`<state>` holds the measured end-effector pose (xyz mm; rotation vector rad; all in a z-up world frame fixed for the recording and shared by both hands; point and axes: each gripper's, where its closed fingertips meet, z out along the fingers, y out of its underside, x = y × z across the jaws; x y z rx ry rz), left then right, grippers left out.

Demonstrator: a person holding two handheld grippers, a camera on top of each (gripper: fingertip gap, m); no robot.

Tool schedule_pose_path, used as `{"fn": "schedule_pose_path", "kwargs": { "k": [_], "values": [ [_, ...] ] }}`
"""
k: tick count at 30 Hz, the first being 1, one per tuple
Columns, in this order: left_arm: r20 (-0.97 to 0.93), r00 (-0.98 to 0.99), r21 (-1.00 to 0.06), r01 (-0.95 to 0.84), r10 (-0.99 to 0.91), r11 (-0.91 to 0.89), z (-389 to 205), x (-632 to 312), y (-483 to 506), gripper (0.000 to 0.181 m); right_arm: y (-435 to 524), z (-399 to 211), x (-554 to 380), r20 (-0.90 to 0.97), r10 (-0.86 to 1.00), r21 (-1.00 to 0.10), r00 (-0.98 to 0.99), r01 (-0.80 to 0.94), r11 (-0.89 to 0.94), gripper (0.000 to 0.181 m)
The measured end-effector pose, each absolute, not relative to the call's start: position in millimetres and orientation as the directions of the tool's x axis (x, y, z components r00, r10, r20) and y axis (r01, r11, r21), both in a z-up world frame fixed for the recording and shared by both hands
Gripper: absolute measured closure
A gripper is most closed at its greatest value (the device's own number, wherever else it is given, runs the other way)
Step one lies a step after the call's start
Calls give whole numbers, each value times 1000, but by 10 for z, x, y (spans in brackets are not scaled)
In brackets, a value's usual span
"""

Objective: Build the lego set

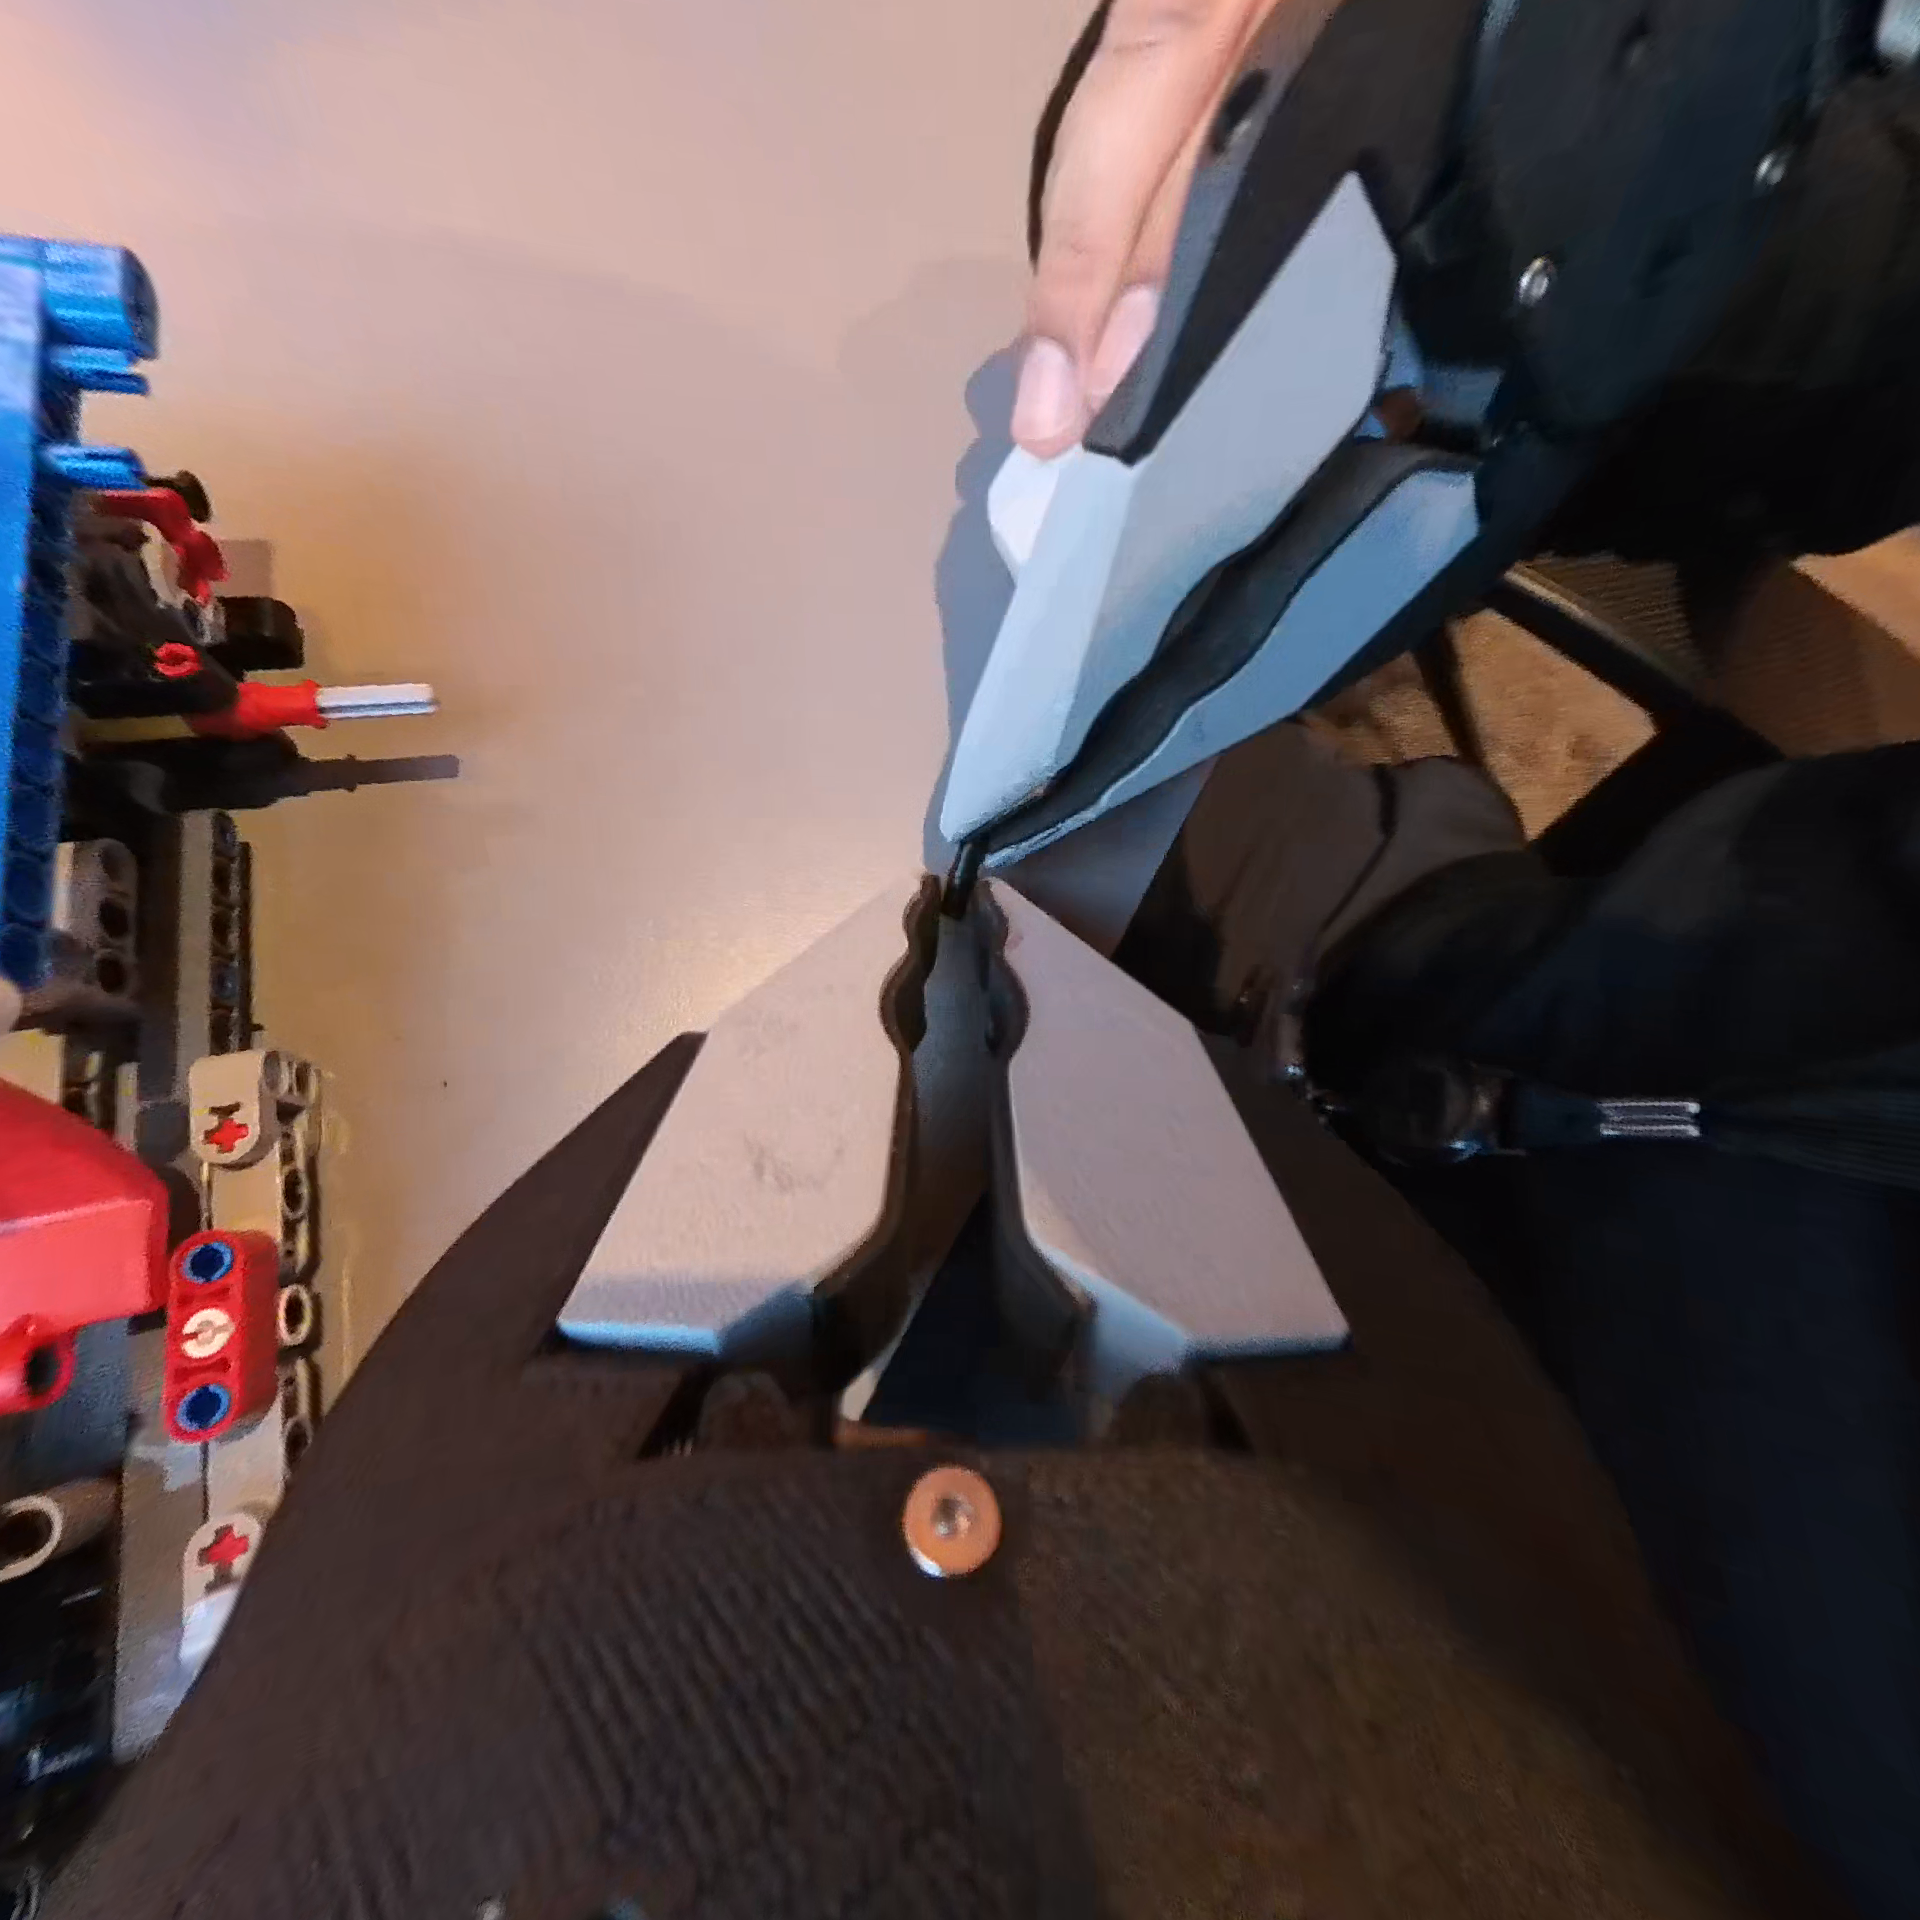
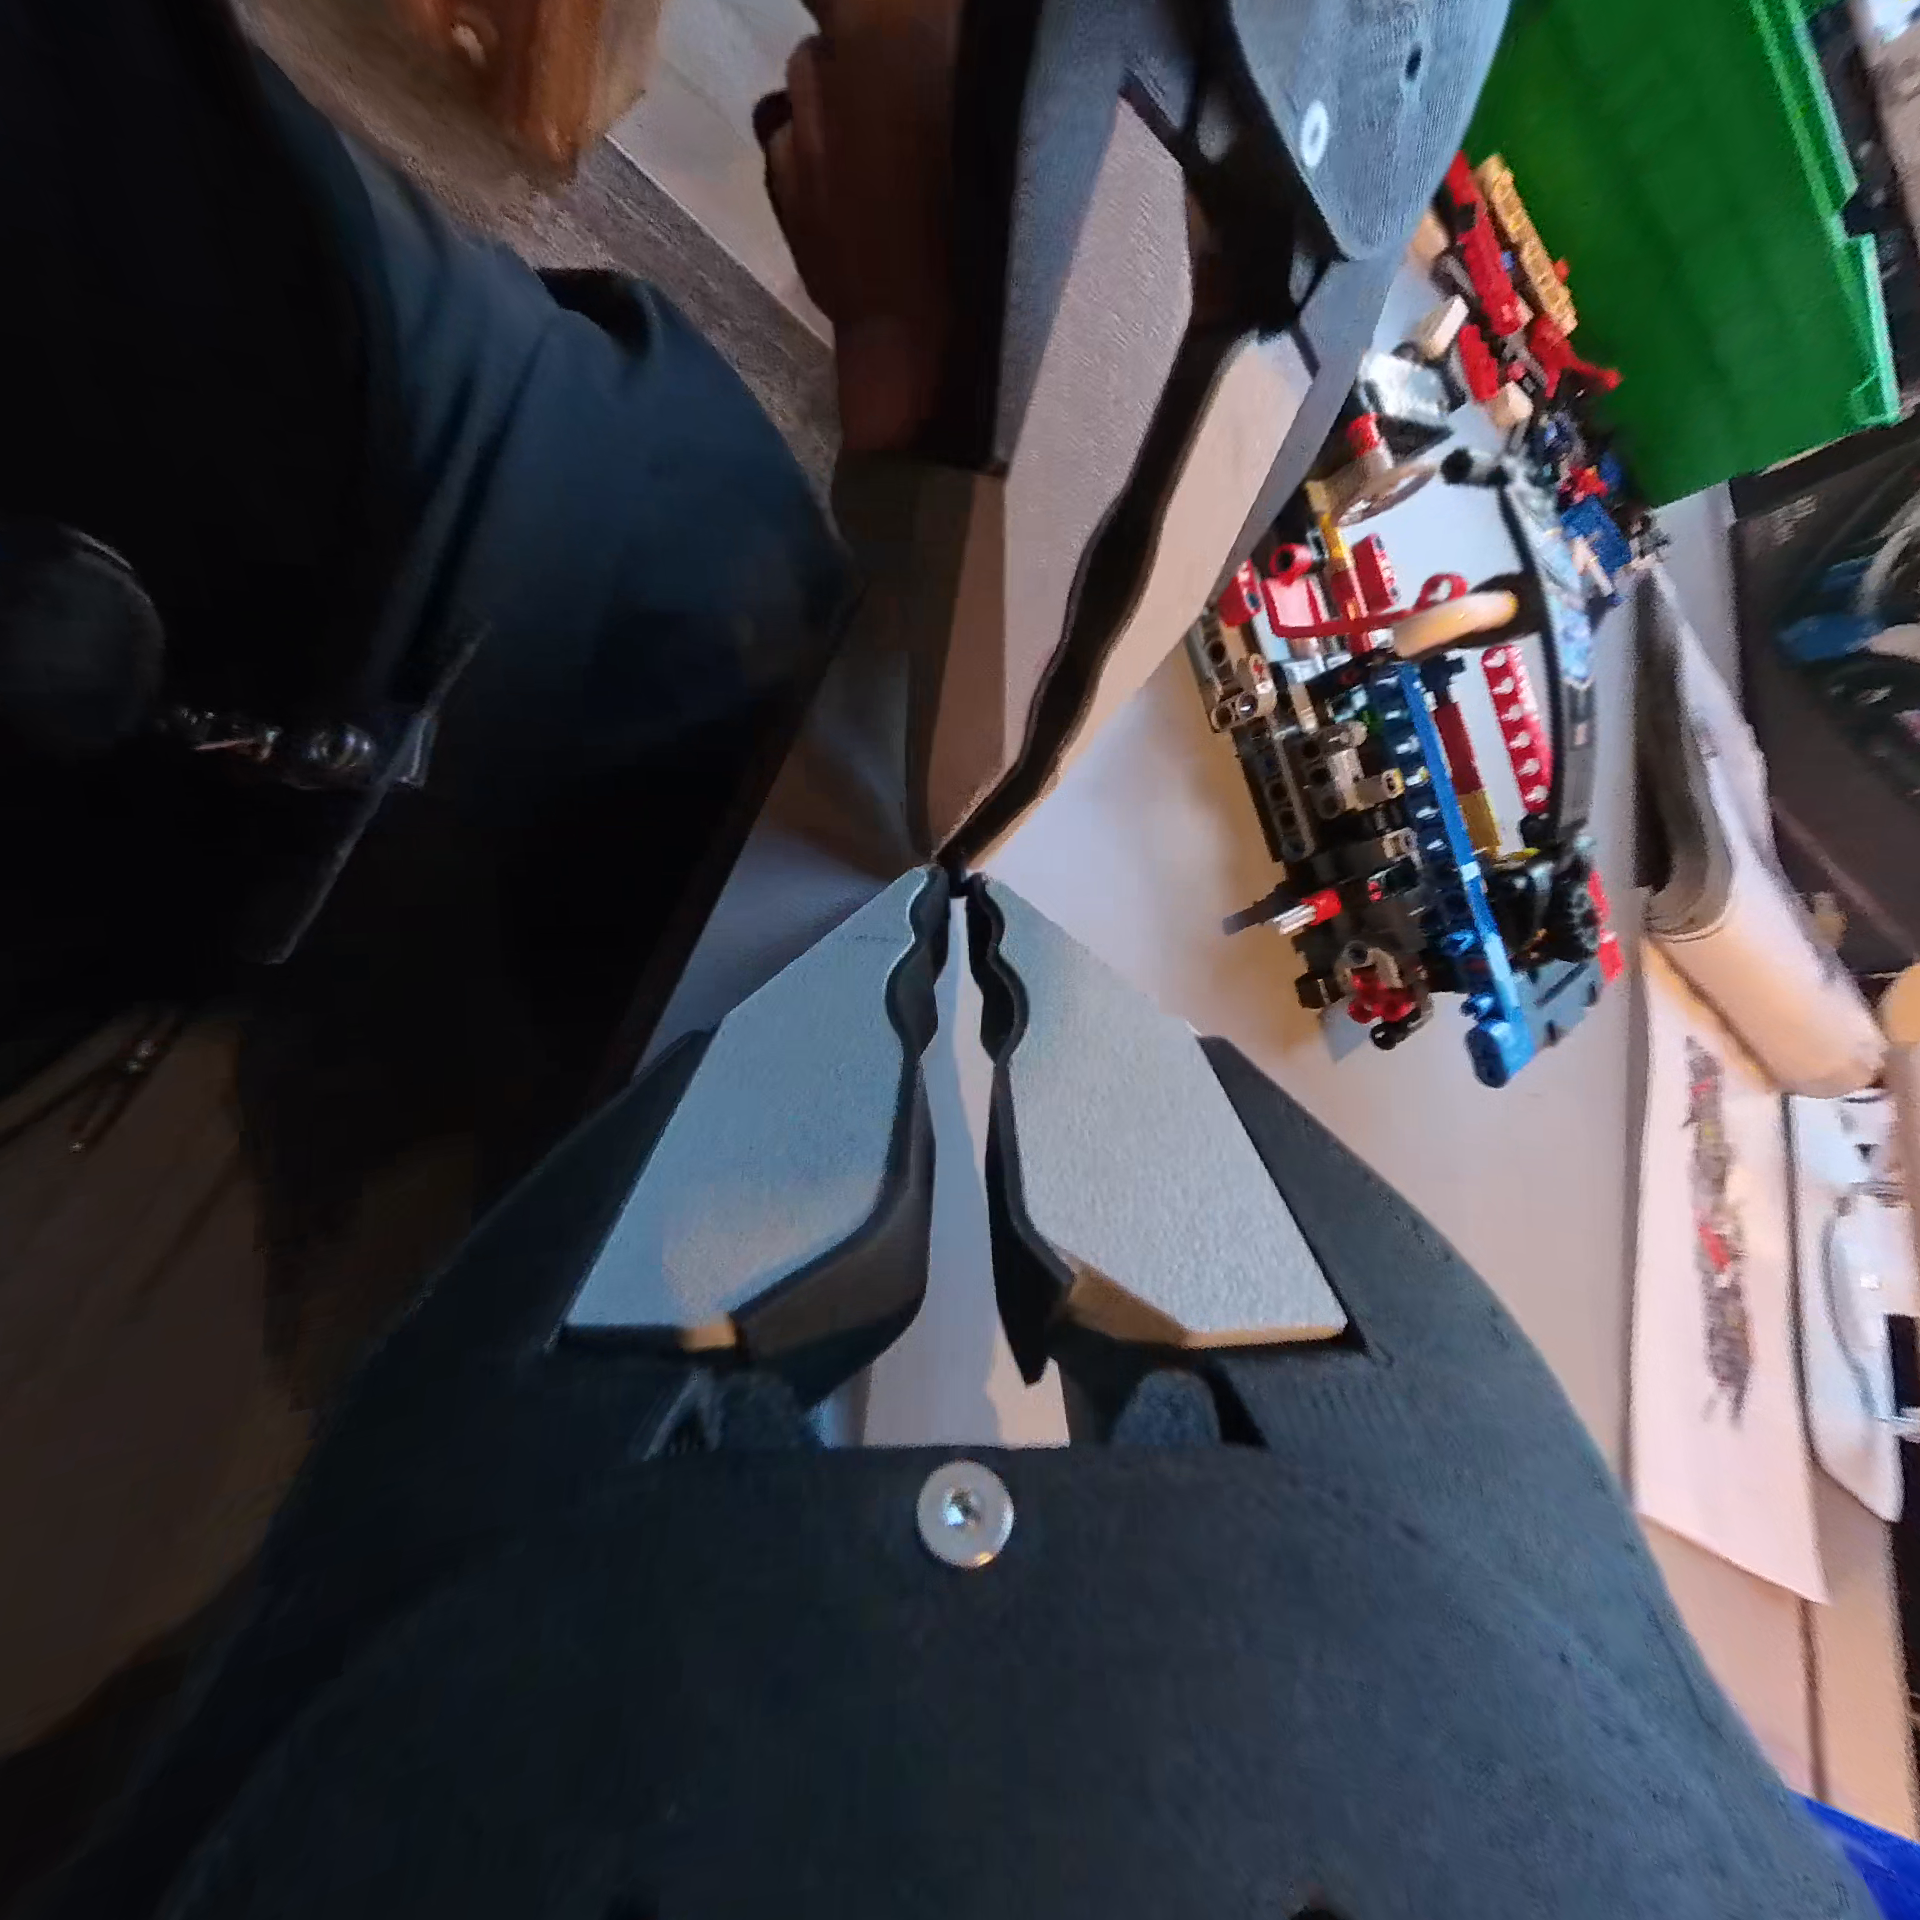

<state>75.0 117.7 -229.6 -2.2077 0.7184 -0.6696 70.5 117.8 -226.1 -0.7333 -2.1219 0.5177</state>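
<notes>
A small black lego pin sits between the two grippers' tips, held in the air above the white table. My left gripper is shut on its lower end. My right gripper comes in from the upper right and is shut on its other end. In the right wrist view, my right gripper meets the left gripper tip to tip, and the pin is barely visible there. The partly built blue, red and black lego model stands at the left edge; it also shows in the right wrist view.
Loose red, tan and blue lego parts lie beyond the model beside a green box. A printed instruction sheet lies on the white table. A person's hand grips the right gripper, and a dark jacket is close by. My two grippers' fingertips are within a few centimetres of each other.
</notes>
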Motion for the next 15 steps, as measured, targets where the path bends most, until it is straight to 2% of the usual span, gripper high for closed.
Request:
{"fn": "schedule_pose_path", "kwargs": {
  "k": [4, 7, 9, 12, 15],
  "values": [
    [233, 695, -766, -300, -680, -569, -2276, 757, 1174, 179, 1182, -2233, 694, 598, 645, -575, -476, 306, 759, 180],
    [111, 696, -820, -339, -710, -461, -2224, 774, 1188, 179, 1212, -2190, 711, 491, 735, -675, -469, 329, 661, 179],
    [-4, 677, -869, -367, -736, -332, -2115, 822, 1167, 179, 1225, -2093, 738, 366, 806, -772, -465, 332, 543, 167],
    [-217, 694, -901, -413, -687, -132, -1905, 801, 1209, 179, 1250, -1905, 786, 157, 874, -887, -460, 322, 330, 167],
    [-462, 706, -864, -494, -537, 94, -1627, 775, 1250, 178, 1264, -1630, 800, -98, 891, -957, -443, 287, 37, 166]
  ]
}}
